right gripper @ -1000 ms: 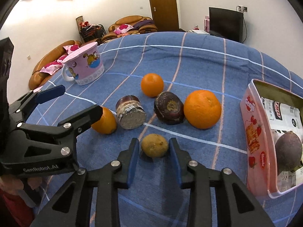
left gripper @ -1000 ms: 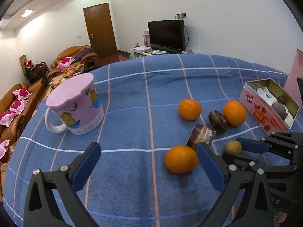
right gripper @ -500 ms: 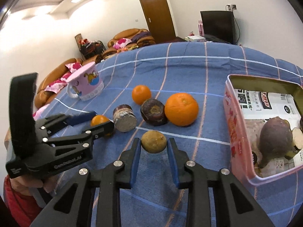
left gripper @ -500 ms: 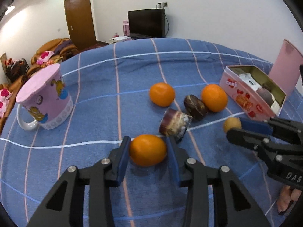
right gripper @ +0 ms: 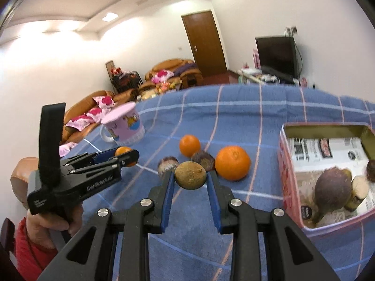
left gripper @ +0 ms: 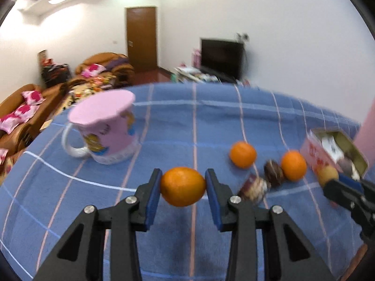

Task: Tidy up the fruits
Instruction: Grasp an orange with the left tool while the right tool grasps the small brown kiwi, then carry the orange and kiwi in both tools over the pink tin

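My left gripper (left gripper: pixel 183 176) is shut on an orange (left gripper: pixel 182 188) and holds it just above the blue checked cloth. In the right wrist view the same gripper (right gripper: pixel 126 155) shows at the left with that orange (right gripper: pixel 122 151) in it. A small brownish-yellow fruit (right gripper: pixel 191 175) is held off the cloth in my right gripper (right gripper: pixel 190 176), which is shut on it, left of the pink tin (right gripper: pixel 287 178). Two more oranges (right gripper: pixel 189 145) (right gripper: pixel 232 162) and two dark fruits (right gripper: pixel 204 160) (right gripper: pixel 166 164) lie on the cloth beyond it.
The open tin holds a purple fruit (right gripper: pixel 330 187) on printed paper. An upturned pink mug (left gripper: pixel 105 126) stands at the far left of the table. A person's hand (right gripper: pixel 50 222) in a red sleeve grips the left tool. Sofas, a door and a TV lie behind.
My left gripper closed on the near orange and raised it off the cloth. My right gripper lifted the brownish-yellow fruit and swung toward the tin.
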A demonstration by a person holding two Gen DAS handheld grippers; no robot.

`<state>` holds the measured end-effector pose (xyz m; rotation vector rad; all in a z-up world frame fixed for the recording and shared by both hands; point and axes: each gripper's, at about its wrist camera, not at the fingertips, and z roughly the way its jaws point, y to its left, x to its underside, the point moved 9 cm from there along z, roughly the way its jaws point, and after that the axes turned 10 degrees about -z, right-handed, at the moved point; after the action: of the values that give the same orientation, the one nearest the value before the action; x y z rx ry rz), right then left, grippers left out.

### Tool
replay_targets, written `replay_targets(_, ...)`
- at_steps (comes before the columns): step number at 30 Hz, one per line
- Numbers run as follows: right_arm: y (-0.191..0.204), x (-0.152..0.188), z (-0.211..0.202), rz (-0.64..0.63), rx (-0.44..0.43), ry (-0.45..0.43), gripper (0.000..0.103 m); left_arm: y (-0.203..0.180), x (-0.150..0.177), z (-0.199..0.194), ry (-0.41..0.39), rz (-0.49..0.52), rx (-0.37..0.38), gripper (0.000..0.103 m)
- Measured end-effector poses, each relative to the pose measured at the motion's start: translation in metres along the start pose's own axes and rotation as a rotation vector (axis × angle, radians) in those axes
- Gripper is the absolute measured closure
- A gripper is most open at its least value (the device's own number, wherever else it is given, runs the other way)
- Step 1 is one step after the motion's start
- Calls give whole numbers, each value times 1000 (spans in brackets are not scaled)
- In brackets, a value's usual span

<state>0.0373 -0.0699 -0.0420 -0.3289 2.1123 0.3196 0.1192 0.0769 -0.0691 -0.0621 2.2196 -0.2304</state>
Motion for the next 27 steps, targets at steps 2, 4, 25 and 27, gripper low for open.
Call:
replay_targets(2, -1, -4, -5, -26, 37, -27, 72, -1, -3, -4, -33, -21, -1, 64)
replay_targets(4, -2, -8, -7, -52, 77, -45, 72, -8, -3, -9, -65, -10, -18, 64)
replay_targets(25, -16, -16, -22, -102, 194, -107, 72, -47, 4, -35, -169, 28, -110, 64)
replay_targets(27, -17, -15, -23, -100, 192, -107, 72, -52, 5, -36, -170, 31, -108, 64)
